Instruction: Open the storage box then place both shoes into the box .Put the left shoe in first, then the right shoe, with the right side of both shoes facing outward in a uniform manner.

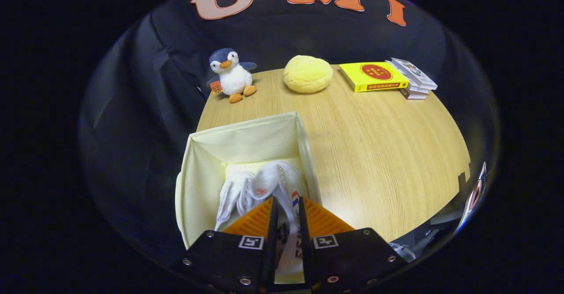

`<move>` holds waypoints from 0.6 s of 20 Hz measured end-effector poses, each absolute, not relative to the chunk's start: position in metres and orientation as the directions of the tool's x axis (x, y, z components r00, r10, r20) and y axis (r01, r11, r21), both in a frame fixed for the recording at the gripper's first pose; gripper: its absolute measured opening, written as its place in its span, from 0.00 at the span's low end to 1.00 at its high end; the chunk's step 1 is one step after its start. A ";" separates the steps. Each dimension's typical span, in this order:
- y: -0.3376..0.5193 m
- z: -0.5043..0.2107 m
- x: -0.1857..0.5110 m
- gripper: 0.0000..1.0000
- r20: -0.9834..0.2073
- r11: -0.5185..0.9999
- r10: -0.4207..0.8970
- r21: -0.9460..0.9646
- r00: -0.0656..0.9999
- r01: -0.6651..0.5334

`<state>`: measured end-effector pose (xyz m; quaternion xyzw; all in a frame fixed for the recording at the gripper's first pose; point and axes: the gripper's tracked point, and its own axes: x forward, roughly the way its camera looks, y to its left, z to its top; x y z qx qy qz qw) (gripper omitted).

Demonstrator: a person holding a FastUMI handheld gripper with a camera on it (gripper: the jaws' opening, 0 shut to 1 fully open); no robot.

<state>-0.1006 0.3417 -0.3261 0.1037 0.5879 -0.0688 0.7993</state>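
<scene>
The cream storage box [246, 139] sits open at the near left edge of the surface [379, 153]. The gripper [288, 206] pinches a white shoe [288, 184] by its thin top edge and holds it inside the box. Another white shoe [233, 195] looks to lie beside it. The job seems nearly done; only letting go is left.

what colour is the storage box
Cream, a pale off-white fabric box, seen best in the gripper view; the gripper is shut on a shoe inside it.
</scene>
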 end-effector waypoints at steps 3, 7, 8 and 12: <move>0.335 -0.301 -0.085 0.33 -0.931 0.973 0.040 0.119 0.362 0.198; 0.311 -0.270 -0.065 0.46 -0.886 0.970 0.076 0.172 0.457 0.172; 0.300 -0.263 -0.059 0.50 -0.869 0.973 0.069 0.167 0.489 0.161; 0.255 -0.235 -0.036 0.63 -0.786 0.978 0.035 0.154 0.617 0.141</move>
